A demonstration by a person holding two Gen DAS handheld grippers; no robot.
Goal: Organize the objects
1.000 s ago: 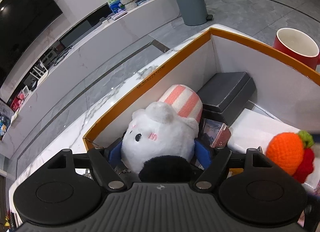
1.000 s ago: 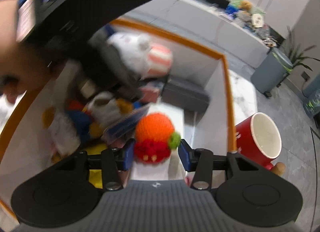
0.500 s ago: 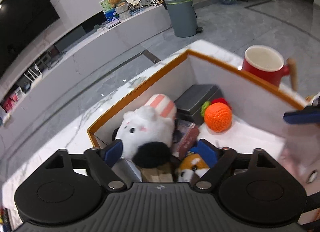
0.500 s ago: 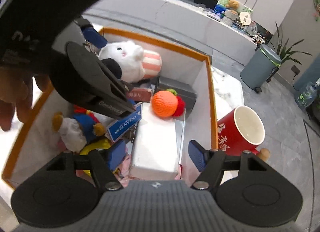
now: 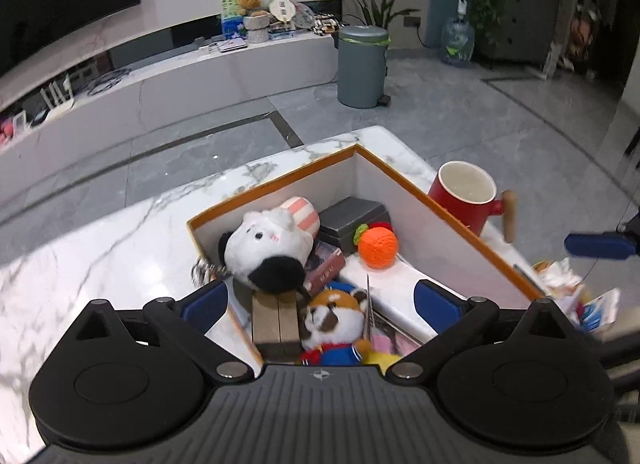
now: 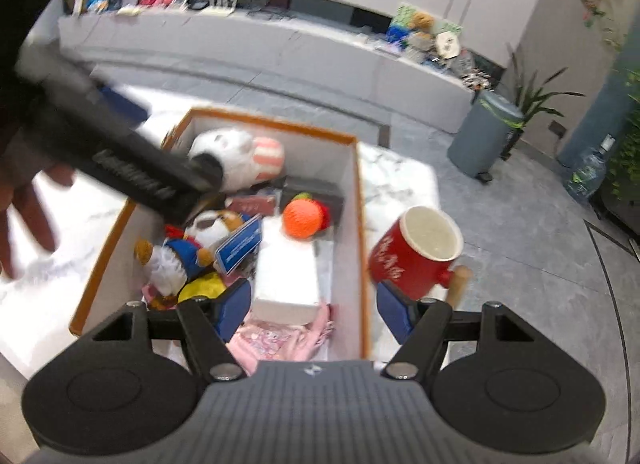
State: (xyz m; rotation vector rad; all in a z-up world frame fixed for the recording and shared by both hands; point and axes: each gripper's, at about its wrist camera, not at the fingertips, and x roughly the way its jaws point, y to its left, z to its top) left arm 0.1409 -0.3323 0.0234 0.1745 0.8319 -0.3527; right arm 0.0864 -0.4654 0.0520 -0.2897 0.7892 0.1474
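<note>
The white plush (image 5: 268, 250) is lying in the box (image 5: 448, 240) at its far corner, its long axis running toward the striped end. The orange ball (image 5: 378, 246) is sitting beside it. The left gripper (image 5: 320, 300) is opening, its fingers spread wide around nothing; the right gripper (image 6: 314, 308) is hanging spread and empty. Only the right view is showing the pink cloth (image 6: 280, 338), seemingly crumpled, and a blurred hand (image 6: 24, 200).

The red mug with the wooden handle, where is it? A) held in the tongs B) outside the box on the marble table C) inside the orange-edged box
B: the red mug with the wooden handle stands beside the orange-edged box, outside its wall.
</note>
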